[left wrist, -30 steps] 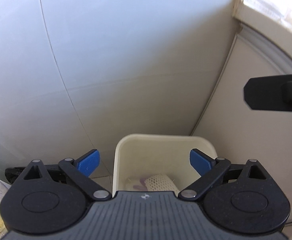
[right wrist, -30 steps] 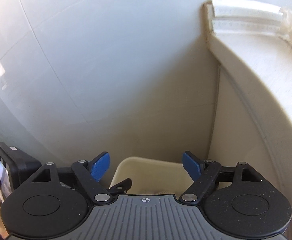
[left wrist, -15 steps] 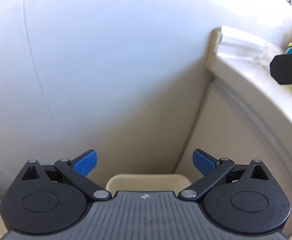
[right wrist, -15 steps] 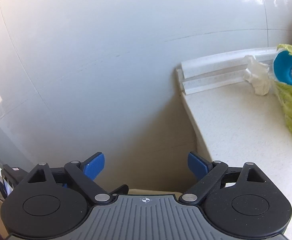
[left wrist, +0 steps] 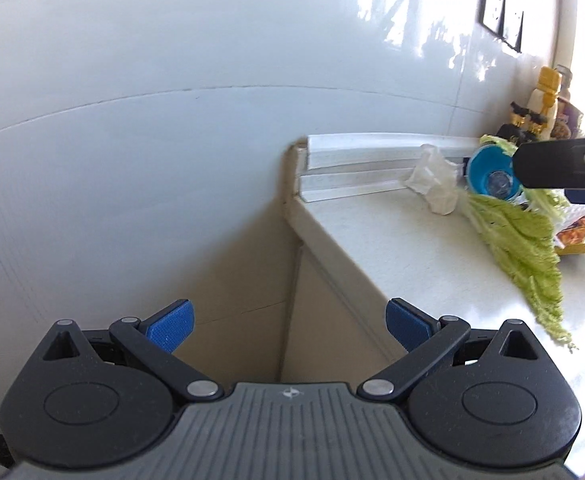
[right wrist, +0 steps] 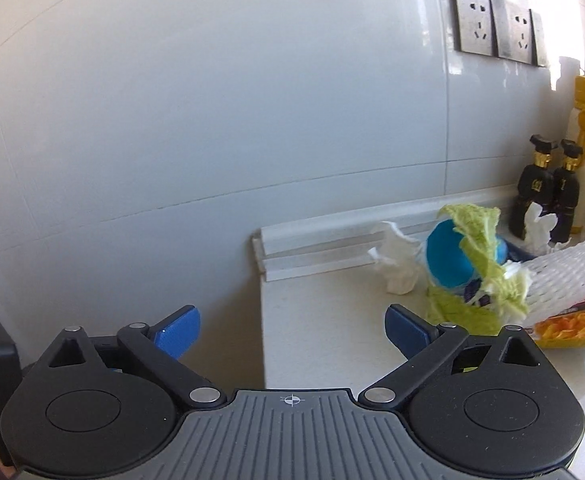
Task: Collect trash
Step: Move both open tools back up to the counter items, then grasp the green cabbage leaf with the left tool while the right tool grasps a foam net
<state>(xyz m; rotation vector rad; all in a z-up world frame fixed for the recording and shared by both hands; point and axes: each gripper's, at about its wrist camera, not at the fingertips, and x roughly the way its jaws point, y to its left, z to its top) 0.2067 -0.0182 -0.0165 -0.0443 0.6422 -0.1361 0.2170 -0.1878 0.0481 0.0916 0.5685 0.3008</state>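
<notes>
A pale tiled wall (right wrist: pixel 212 120) fills most of both views, with grey sockets (right wrist: pixel 496 28) set high on it. Below, the white counter (left wrist: pixel 412 248) ends at a corner by the wall. The trash lies in a heap at the back of the counter: a green cabbage leaf (left wrist: pixel 520 240), white foam netting (right wrist: pixel 564 268), an orange snack packet (right wrist: pixel 572 324), a blue cup (right wrist: pixel 448 260) and a crumpled tissue (left wrist: pixel 432 180). Two dark bottles (right wrist: pixel 548 188) stand behind. The left tool (left wrist: pixel 288 322) and right tool (right wrist: pixel 292 326) both gape wide, holding nothing, short of the heap.
</notes>
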